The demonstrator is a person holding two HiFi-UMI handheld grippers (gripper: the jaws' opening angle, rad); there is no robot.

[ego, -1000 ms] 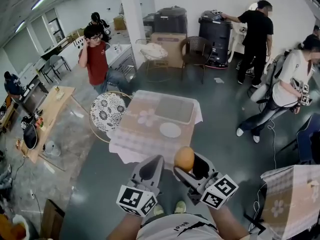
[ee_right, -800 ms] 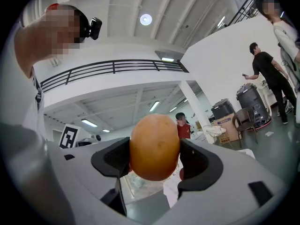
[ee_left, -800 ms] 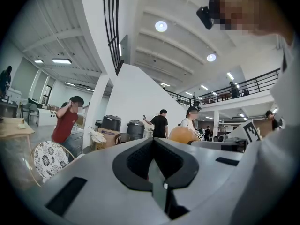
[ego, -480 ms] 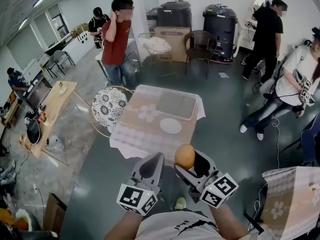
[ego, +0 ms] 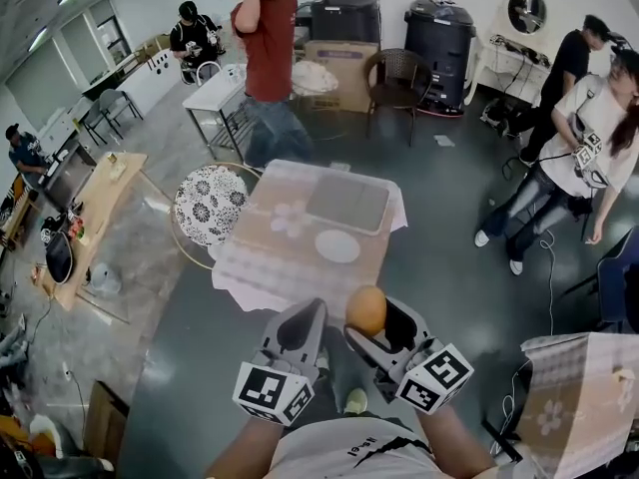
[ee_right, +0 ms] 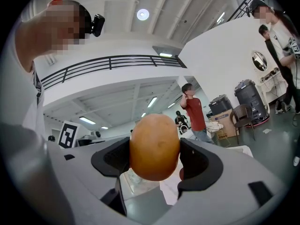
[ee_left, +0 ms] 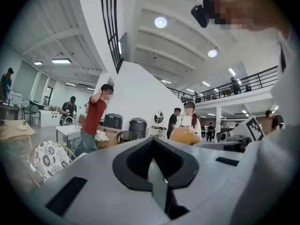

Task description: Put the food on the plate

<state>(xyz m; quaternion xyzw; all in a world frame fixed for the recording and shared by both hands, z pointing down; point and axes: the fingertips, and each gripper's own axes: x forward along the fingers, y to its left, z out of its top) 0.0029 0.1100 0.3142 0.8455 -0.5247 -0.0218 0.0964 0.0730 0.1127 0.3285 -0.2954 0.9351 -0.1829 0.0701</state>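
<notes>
Grey concrete floor; a cloth-draped square surface (ego: 262, 257) carries a flat round white plate (ego: 337, 246). The right gripper (ego: 373, 323) pinches a smooth, rounded orange-brown food item (ee_right: 154, 146), well apart from the plate. The left gripper (ego: 300, 325) is pressed together, empty.

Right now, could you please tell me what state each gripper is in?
Left gripper: closed, holding nothing.
Right gripper: closed on the orange-brown food item.

round orange-brown food (ee_right: 154, 146) gripped by the right gripper (ego: 366, 319), white plate (ego: 337, 246) flat on the table (ego: 268, 259).
</notes>
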